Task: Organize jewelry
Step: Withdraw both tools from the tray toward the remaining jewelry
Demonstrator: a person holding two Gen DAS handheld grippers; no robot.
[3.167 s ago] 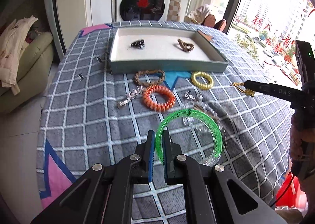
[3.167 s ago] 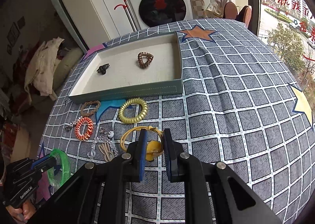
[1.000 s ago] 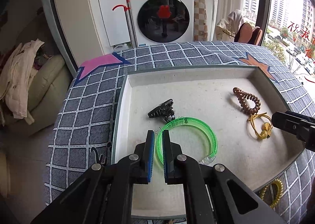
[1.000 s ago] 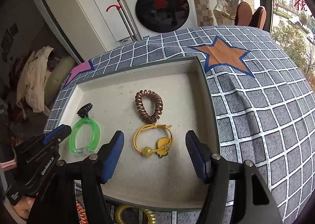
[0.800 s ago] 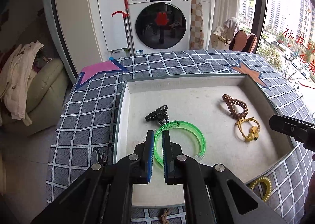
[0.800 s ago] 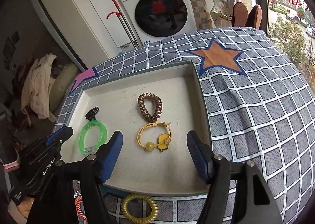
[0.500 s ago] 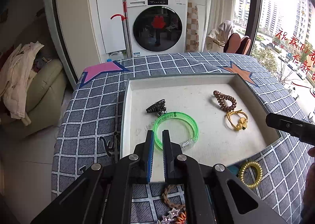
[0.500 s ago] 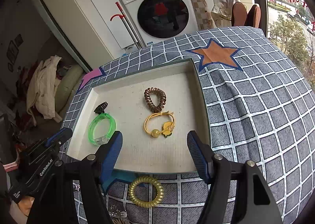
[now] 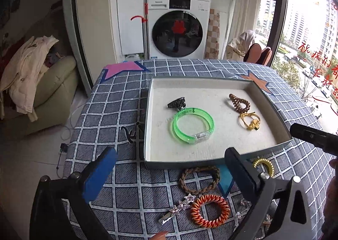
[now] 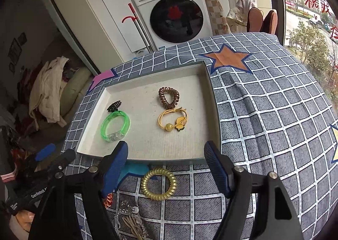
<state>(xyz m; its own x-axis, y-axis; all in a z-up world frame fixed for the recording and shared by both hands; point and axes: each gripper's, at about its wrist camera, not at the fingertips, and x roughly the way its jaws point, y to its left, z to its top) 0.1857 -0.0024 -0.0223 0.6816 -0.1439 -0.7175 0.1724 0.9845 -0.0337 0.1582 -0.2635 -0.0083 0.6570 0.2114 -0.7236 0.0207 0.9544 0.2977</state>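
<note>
Both claws gaped wide and empty: left claw (image 9: 169, 174) and right claw (image 10: 166, 166) hovered over the tray's (image 9: 147, 113) near edge; green bangle (image 9: 193, 126) lay inside.

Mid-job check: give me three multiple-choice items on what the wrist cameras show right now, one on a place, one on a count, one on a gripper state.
1. Where does the green bangle lie?
A. in the tray
B. on the cloth
C. in the left gripper

2. How many pieces lie in the tray?
A. two
B. four
C. six

3. How does the left gripper stand?
A. shut on the bangle
B. shut, empty
C. open, empty

Key: 1 A, the green bangle rests on the floor of the tray beside the black claw clip. 2 B, bangle, clip, brown coil tie and yellow hair tie. 3 C, the left gripper has its blue pads wide apart.
</note>
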